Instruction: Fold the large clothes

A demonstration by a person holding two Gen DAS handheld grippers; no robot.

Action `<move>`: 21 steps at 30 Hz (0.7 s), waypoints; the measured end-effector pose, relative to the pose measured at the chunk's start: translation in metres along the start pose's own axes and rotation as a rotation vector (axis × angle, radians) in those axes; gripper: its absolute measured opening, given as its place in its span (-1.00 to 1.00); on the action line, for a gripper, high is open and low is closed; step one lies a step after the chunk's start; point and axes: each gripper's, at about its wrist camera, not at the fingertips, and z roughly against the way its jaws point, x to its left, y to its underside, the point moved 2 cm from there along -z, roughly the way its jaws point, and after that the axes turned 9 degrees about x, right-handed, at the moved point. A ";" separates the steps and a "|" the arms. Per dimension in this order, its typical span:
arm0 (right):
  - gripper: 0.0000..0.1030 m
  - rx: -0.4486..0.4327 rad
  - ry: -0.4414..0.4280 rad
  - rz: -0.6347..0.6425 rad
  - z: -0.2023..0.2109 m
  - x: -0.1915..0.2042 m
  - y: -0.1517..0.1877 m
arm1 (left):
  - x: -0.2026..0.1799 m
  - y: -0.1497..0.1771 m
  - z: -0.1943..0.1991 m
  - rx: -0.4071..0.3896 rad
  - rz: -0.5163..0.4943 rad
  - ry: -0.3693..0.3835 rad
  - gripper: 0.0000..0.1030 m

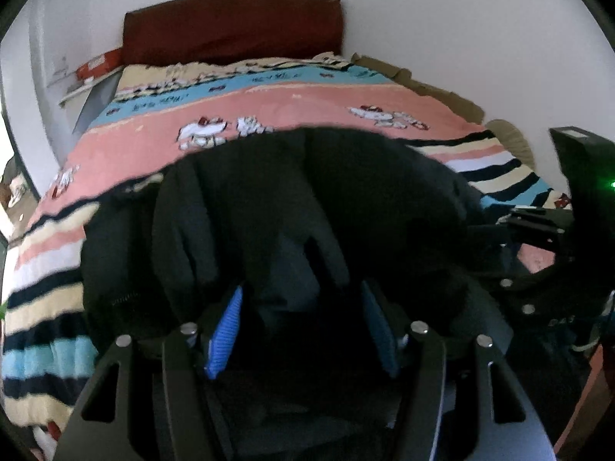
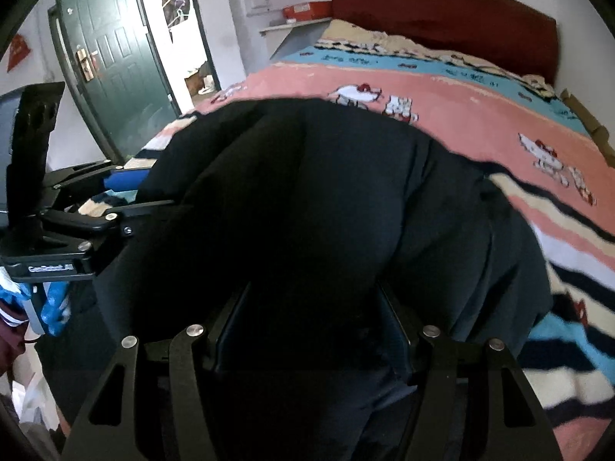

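Left gripper: the left gripper [image 1: 303, 322], black with blue ribbed pads [image 1: 225, 332], has its jaws partly open; dark cloth lies between them, but the pads do not appear to press on it.
Garment: the large black padded jacket [image 1: 292, 199] lies bunched on the near end of the bed, a paler grey lining showing in its middle folds.
Right gripper: the right gripper [image 2: 313, 330] stands about half open with thick black cloth filling the gap; whether the pads pinch it cannot be told, as all there is too dark.
Bedding: the pink, blue and cream striped blanket with white cartoon cats [image 2: 480, 115] covers the bed up to a dark red headboard [image 2: 446, 15].
Handling: the jacket looks soft, bulky and springy, probably fairly light but apt to puff back and slide on itself; a thin pinch may slip.
Where to hold: a firm edge seems best, such as the hem, a shoulder seam or the collar, one per gripper, well apart.
Writing: a white label on the left gripper's body [image 2: 50, 268], seen from the right wrist, reads roughly "GenRobot.AI"; the blanket's blue band bears script too small to read.
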 end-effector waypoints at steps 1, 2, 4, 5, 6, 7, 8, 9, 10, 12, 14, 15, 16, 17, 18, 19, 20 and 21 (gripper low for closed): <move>0.21 -0.001 0.001 -0.006 -0.001 0.000 0.004 | 0.002 0.005 -0.004 0.001 0.017 0.004 0.19; 0.21 -0.002 0.000 -0.011 -0.002 0.000 0.008 | 0.003 0.008 -0.008 0.001 0.026 0.003 0.20; 0.21 -0.008 -0.001 -0.024 -0.006 0.000 0.013 | 0.004 0.015 -0.012 -0.002 0.031 -0.009 0.21; 0.21 -0.009 0.004 -0.024 -0.008 0.000 0.015 | 0.004 0.018 -0.014 -0.005 0.034 -0.016 0.22; 0.21 -0.007 0.009 -0.022 -0.011 0.000 0.015 | 0.004 0.020 -0.017 -0.008 0.036 -0.023 0.23; 0.21 -0.001 0.022 -0.017 -0.016 0.001 0.017 | 0.004 0.023 -0.021 -0.008 0.036 -0.032 0.23; 0.21 0.005 0.028 -0.018 -0.020 0.000 0.017 | 0.005 0.023 -0.024 -0.005 0.037 -0.036 0.23; 0.21 0.015 0.034 -0.025 -0.026 -0.001 0.017 | 0.006 0.024 -0.028 -0.002 0.040 -0.037 0.24; 0.21 0.023 0.040 -0.027 -0.030 -0.001 0.018 | 0.007 0.024 -0.030 -0.001 0.042 -0.037 0.24; 0.22 0.043 0.043 -0.031 -0.041 -0.003 0.017 | 0.008 0.024 -0.039 -0.001 0.041 -0.046 0.24; 0.22 0.060 0.045 -0.034 -0.050 -0.006 0.014 | 0.008 0.025 -0.044 -0.007 0.040 -0.055 0.25; 0.22 0.065 0.050 -0.031 -0.053 -0.007 0.013 | 0.009 0.025 -0.047 -0.010 0.040 -0.058 0.25; 0.22 0.069 0.055 -0.029 -0.058 -0.008 0.012 | 0.009 0.024 -0.051 -0.010 0.043 -0.058 0.25; 0.22 0.072 0.057 -0.032 -0.062 -0.010 0.011 | 0.010 0.023 -0.054 -0.009 0.046 -0.061 0.25; 0.22 0.076 0.060 -0.036 -0.065 -0.011 0.010 | 0.011 0.022 -0.056 -0.007 0.046 -0.066 0.26; 0.22 0.079 0.063 -0.038 -0.067 -0.012 0.009 | 0.010 0.021 -0.057 -0.003 0.046 -0.073 0.26; 0.22 0.086 0.072 -0.037 -0.068 -0.011 0.007 | 0.010 0.020 -0.057 0.003 0.045 -0.077 0.26; 0.22 0.092 0.077 -0.034 -0.067 -0.011 0.007 | 0.010 0.019 -0.057 0.008 0.047 -0.073 0.26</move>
